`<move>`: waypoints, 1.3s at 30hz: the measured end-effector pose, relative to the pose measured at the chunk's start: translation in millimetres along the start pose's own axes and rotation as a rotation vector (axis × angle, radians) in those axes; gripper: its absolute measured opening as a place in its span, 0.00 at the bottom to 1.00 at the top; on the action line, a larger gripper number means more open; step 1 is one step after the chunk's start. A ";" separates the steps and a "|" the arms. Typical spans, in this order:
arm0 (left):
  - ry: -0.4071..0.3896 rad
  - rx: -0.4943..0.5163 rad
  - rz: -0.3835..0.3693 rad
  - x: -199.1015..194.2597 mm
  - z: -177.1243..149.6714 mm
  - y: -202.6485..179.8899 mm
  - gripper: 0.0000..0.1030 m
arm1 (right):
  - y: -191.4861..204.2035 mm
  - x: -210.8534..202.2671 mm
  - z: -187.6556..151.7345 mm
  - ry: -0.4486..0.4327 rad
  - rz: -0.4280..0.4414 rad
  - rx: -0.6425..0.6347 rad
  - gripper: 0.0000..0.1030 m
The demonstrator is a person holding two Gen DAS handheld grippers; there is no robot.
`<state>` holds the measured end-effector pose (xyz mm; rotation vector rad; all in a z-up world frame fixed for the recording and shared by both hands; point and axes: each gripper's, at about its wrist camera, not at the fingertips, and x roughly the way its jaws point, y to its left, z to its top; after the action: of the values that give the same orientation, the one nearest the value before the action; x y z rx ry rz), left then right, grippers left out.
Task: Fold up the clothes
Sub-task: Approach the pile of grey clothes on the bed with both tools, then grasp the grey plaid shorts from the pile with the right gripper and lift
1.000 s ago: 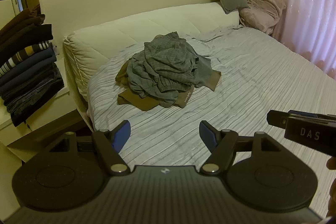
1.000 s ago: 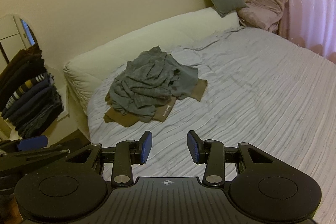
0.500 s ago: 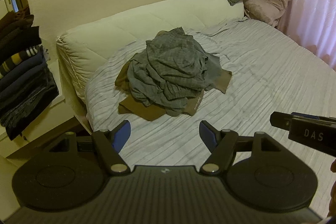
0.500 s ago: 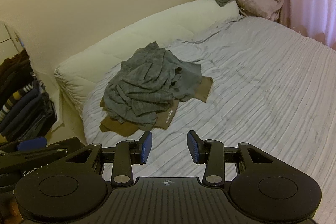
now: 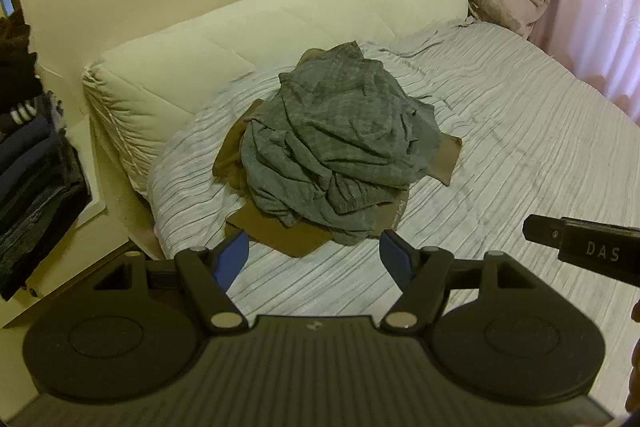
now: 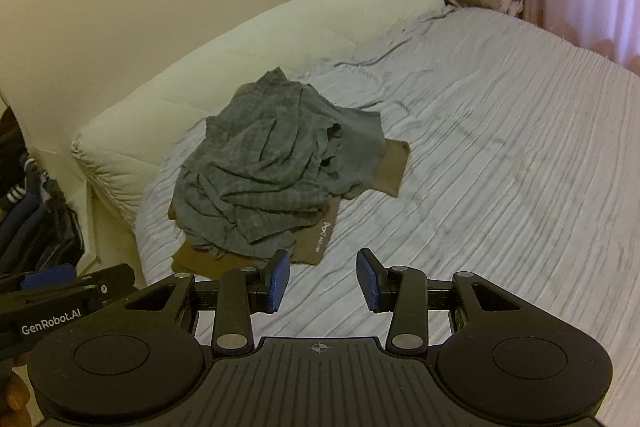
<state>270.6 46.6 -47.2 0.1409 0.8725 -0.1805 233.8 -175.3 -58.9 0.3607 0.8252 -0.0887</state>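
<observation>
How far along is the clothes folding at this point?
Done: a stack of folded clothes sits on the side unit left of the bed. In hand: nothing; the left claw and right claw are both open and empty, short of the pile. Left: the crumpled grey garment lies heaped on a brown garment, both unfolded.

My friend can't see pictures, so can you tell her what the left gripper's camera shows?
A crumpled grey garment lies heaped on a flat brown garment on a bed with a striped pale cover. The open left gripper hangs just short of the pile, empty. Dark folded clothes are stacked at the left; the right gripper pokes in from the right.
</observation>
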 end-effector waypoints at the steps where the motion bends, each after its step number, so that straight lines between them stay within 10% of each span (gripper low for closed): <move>1: 0.006 -0.001 -0.007 6.5 2.9 3.7 0.67 | 0.9 6.6 2.1 0.006 0.001 0.004 0.40; 16: 0.094 0.057 -0.113 112.8 46.4 12.9 0.64 | -25.5 111.0 25.6 0.080 0.018 0.165 0.40; 32: 0.176 -0.012 -0.180 201.4 83.3 22.2 0.64 | -134.3 234.1 -17.3 0.150 0.392 1.306 0.40; 39: 0.180 -0.024 -0.165 207.7 86.0 26.9 0.64 | -123.1 278.8 -21.8 0.183 0.444 1.374 0.40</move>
<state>471.3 35.3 -151.4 0.0631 1.0660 -0.3145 381.0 -265.6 -310.9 1.8551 0.7391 -0.2025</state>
